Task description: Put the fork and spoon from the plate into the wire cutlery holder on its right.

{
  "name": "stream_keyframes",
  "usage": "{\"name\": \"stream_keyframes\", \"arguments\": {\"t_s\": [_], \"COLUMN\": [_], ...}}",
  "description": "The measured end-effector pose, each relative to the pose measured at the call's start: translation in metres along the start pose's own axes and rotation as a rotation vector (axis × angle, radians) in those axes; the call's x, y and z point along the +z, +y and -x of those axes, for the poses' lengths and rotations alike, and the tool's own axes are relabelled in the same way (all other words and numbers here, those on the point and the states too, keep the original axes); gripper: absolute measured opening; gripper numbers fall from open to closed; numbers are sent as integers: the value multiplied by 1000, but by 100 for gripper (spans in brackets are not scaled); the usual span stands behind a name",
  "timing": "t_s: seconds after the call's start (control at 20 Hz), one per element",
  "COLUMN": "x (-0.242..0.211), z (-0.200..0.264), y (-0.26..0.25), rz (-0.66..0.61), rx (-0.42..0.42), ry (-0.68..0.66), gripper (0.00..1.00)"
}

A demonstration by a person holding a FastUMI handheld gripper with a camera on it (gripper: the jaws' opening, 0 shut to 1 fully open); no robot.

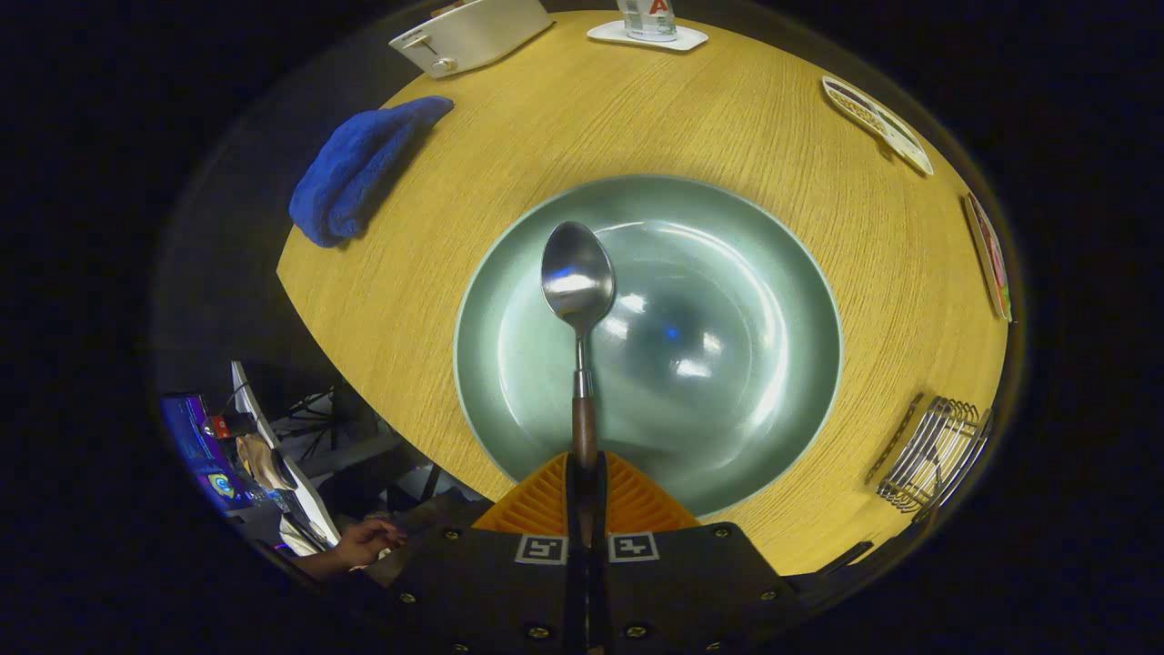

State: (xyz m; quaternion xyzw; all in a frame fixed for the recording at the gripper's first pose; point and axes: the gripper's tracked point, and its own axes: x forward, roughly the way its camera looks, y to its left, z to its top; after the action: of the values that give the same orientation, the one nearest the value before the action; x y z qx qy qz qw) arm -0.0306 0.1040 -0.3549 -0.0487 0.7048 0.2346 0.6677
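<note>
While the gripper (pixel 585 487) was clamped on the wooden handle of the spoon (pixel 578 300), both fingers pressing on it from either side, the spoon stuck straight out ahead of them with its bowl over the plate (pixel 773 273). Whether it was lifted clear or lightly resting on the plate could not be told. The plate showed no other cutlery, so the fork was most likely already dealt with, though the wire cutlery holder (pixel 937 455), well off to the right of the fingers near the table's edge, was too small and warped to tell what it held. By that reading the task was somewhere past its midpoint: the spoon was in hand, and what was left was to carry it right to the holder and drop it in. The spoon had a polished steel bowl and neck that caught bright glints, joined by a metal collar to a slim, dark brown handle. The plate was wide, round and shallow, a glossy pale green with soft reflections across its well. The holder was a small basket of thin curved wires. The table (pixel 509 155) was a pale wood-grain round top, with a soft, nubby blue cloth (pixel 355 173) lying crumpled beyond the plate.
</note>
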Motion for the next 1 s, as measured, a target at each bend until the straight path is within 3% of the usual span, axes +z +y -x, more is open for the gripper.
{"name": "stream_keyframes", "arguments": {"t_s": [0.35,1.0], "x": [-28,-87], "z": [38,120], "y": [-44,-133], "rz": [153,114], "rx": [-92,-172], "ry": [87,165], "gripper": [2,2]}}
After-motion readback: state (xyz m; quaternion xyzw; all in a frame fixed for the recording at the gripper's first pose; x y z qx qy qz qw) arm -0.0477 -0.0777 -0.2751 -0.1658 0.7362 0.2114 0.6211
